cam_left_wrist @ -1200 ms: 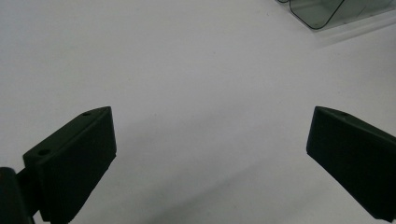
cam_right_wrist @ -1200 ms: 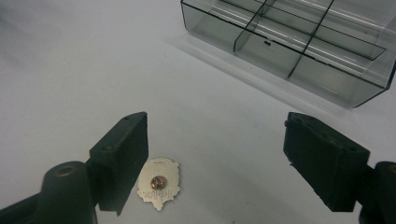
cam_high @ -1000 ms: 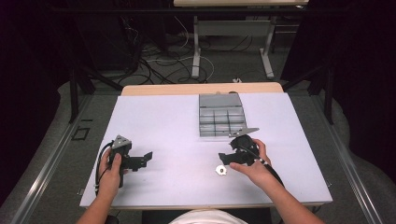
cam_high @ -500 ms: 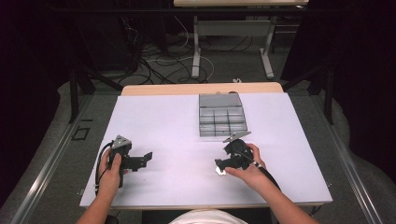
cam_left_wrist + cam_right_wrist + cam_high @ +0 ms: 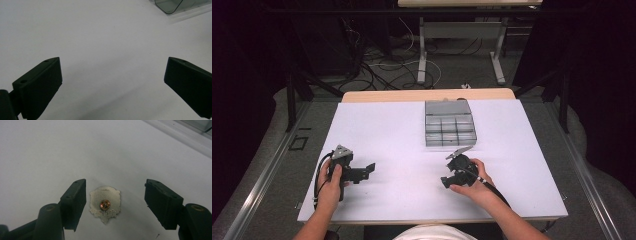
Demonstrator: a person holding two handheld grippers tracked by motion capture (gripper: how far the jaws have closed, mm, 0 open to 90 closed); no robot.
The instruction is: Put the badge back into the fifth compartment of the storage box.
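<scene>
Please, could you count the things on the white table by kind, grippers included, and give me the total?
Grippers: 2, the left gripper and the right gripper
Metal pin badges: 1, the badge lying back side up
Compartment boxes: 1, the grey box
Total: 4

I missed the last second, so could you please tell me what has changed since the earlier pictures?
The right tool moved toward the person and down over the silver pin badge; its jaws have just been closing, straddling the badge without touching it. The left tool and the grey compartment box stayed put.
</scene>
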